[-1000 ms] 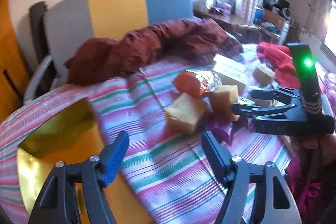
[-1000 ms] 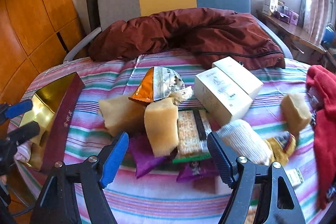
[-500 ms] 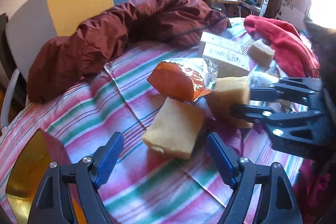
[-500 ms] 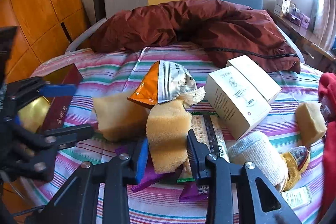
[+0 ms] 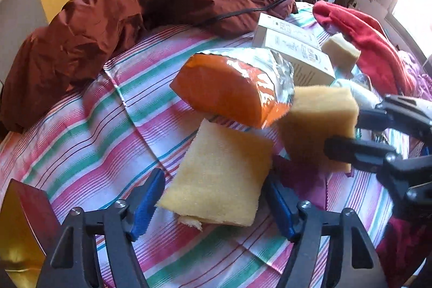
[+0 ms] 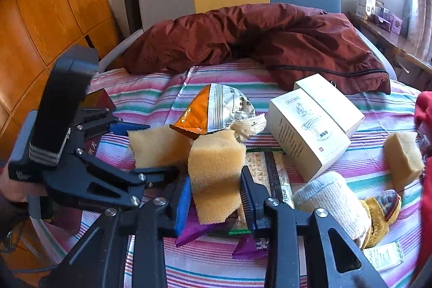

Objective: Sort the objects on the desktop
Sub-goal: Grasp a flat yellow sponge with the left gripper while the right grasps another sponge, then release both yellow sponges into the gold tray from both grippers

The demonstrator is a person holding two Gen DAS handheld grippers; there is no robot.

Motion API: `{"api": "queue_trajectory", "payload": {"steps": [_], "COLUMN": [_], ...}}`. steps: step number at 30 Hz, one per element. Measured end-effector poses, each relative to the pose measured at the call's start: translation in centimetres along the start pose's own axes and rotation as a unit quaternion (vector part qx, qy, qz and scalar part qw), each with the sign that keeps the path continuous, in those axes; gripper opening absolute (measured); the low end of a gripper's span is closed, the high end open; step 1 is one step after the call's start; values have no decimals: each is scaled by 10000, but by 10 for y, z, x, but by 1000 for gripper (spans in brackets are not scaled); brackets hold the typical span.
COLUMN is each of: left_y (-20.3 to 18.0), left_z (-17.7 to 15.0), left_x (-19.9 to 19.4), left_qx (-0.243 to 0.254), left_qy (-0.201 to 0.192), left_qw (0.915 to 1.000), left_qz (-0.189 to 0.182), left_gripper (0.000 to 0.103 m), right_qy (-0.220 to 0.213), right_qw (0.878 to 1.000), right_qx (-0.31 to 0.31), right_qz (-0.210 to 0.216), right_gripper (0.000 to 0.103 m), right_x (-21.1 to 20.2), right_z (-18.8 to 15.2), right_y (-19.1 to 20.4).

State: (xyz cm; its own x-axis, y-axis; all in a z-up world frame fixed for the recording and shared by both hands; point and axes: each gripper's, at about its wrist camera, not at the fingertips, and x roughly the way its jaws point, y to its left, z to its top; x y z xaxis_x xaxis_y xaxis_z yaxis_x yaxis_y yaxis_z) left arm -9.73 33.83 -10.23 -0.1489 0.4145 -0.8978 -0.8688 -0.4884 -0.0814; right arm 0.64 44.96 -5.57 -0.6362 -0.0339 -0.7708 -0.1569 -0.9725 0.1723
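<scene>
1. On a table draped in a striped cloth (image 5: 89, 142), the left gripper (image 5: 213, 201) straddles a flat yellow sponge (image 5: 221, 180); its blue-padded jaws are closing around it, and the view does not settle whether the pads press it.
2. The right gripper (image 6: 216, 196) pinches an upright sponge block (image 6: 216, 174) between its pads, which squeeze the foam's lower half.
3. The two sponges sit just beside each other near the table's front, with an orange-and-silver snack bag (image 6: 216, 109) leaning over them from behind.
4. Purple wrappers (image 6: 199, 228) and a cracker packet (image 6: 267, 174) lie under and beside the gripped block.
5. Two white cartons (image 6: 310, 126) stand to the right, and a third sponge (image 6: 402, 155) lies by a red garment (image 5: 359, 37).
6. A rolled white sock (image 6: 332, 199) rests near the front right edge.
7. A maroon jacket (image 6: 256, 42) is heaped along the table's far side.
</scene>
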Motion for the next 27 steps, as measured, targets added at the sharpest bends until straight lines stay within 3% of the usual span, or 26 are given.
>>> {"api": "queue_trajectory", "payload": {"steps": [4,8,18,27], "left_y": [-11,-14,7,51], "left_z": [0,-3,-41,-93], "left_x": [-1,-13,-78,-132], "left_qx": [216,140,-884,-1739], "left_qy": [-15,-219,-874,-1347], "left_qw": [9997,9995,9922,9745], "left_qz": [127,195,36,445], "left_gripper": [59,56,56,57], "right_qy": [28,-43,-344,-497], "right_qw": [10000,9997,9973,9931], "right_qx": [-23,-140,-288,-573], "right_qz": [24,176,589,897], "right_gripper": [34,34,34,34], "right_x": [1,-5,-26,-41], "right_z": [0,0,-2,-1], "right_y": [1,6,23,69]}}
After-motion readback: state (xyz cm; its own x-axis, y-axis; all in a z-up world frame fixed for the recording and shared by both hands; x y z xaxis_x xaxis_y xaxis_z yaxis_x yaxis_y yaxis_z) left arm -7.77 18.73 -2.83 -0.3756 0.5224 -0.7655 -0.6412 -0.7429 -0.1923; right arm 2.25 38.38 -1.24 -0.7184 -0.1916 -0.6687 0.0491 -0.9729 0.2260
